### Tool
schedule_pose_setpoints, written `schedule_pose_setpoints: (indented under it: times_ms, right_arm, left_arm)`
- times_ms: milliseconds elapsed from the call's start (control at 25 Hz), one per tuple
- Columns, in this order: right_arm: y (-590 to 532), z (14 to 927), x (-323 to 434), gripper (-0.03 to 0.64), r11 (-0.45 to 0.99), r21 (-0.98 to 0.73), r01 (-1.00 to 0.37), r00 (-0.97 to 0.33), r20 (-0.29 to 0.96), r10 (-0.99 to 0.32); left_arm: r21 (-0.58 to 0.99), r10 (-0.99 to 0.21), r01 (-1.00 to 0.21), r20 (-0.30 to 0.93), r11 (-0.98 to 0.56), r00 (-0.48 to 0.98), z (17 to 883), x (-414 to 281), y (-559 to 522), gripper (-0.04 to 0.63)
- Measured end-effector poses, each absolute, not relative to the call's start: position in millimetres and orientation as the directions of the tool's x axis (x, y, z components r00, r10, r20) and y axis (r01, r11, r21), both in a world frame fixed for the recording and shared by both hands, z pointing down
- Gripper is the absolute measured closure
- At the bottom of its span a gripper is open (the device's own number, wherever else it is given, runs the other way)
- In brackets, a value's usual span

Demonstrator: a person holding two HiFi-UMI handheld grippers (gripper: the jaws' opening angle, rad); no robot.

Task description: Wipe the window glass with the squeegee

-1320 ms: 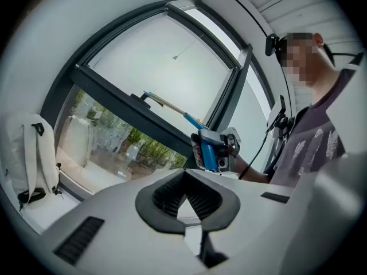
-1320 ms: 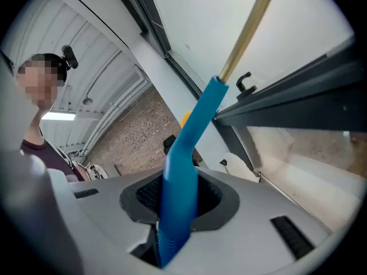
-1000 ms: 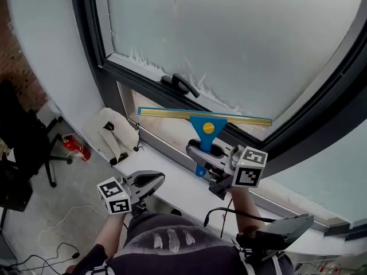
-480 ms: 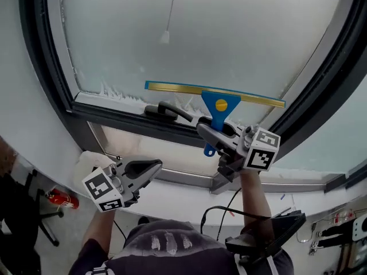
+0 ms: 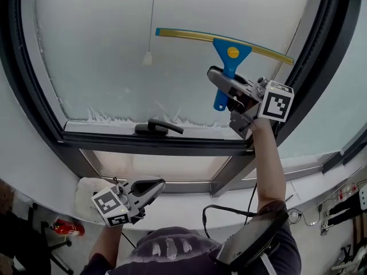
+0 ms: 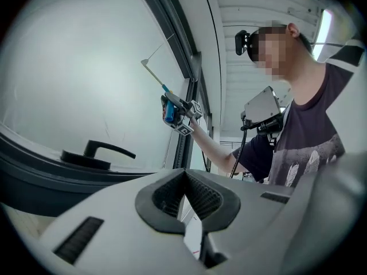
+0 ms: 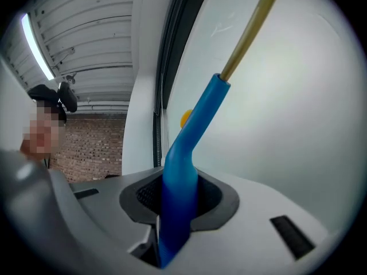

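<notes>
Handle (image 5: 159,128) below squeegee (image 5: 229,55) (well apart).

**What the views leave unclear**

Above and right of the window handle (image 5: 159,127), the squeegee (image 5: 228,55) has its grip end buried in the right gripper (image 5: 223,87). Whether its blade touches the glass (image 5: 103,50) cannot be told. Below and left of the handle, the left gripper (image 5: 155,184) half covers a white bundle (image 5: 86,189). A red thing (image 5: 67,228) there is too small to identify.
</notes>
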State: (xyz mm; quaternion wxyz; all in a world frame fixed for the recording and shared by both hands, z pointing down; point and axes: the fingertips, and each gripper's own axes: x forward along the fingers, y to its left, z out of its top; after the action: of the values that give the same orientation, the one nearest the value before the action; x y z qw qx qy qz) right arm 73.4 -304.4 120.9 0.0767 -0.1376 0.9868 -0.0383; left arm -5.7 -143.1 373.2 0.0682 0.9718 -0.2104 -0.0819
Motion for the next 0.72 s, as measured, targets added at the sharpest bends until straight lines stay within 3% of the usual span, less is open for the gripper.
schedule_pose_setpoints:
  times_ms: [720]
  right_arm:
    - [-333, -5, 84, 0.526, 0.986, -0.081, -0.143, -0.963, -0.217, -0.157]
  left_arm:
    - [0.16, -0.406, -0.387, -0.116, -0.908, 0.906, 369, 28, -167, 0.589]
